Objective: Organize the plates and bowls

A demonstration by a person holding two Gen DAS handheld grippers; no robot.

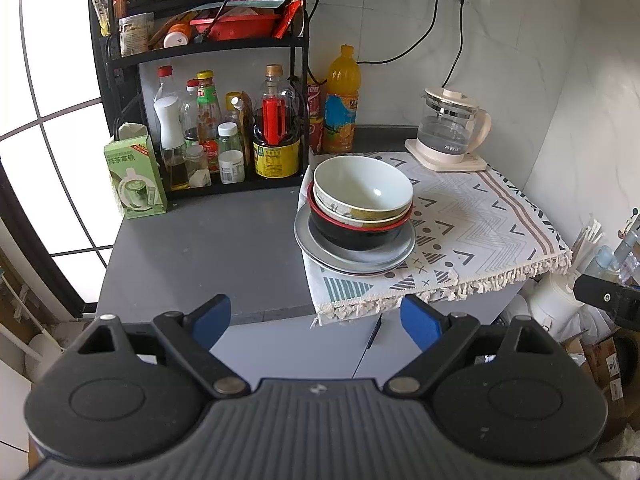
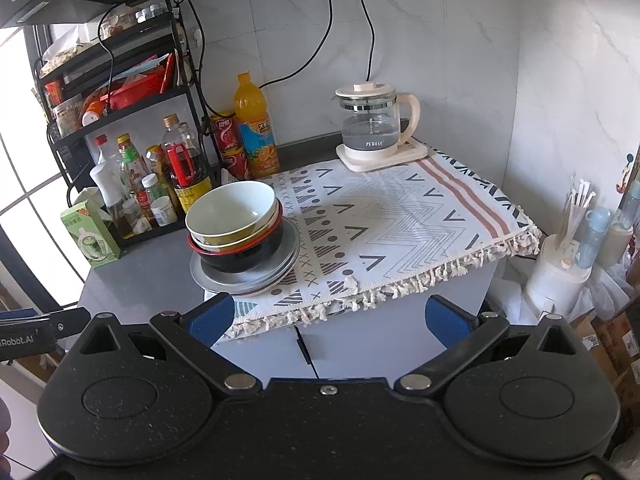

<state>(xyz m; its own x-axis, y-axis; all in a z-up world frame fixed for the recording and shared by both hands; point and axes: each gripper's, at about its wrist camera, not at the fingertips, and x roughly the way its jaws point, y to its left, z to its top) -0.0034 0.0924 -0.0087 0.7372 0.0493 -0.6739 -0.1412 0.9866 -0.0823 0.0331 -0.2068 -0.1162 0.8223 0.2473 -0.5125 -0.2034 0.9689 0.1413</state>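
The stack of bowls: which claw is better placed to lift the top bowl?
Probably the left claw: the top bowl lies almost straight ahead of it. From the right claw, also open, it sits off to the left.

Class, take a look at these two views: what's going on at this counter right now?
A person holds two sets of tongs, one per hand, facing a kitchen counter. Both the left tongs and right tongs are open and hold nothing. The dishes sit stacked at the edge of a patterned cloth: a white bowl nested in other bowls, over a black bowl, on grey plates. A kettle stands behind. Nothing is gripped.
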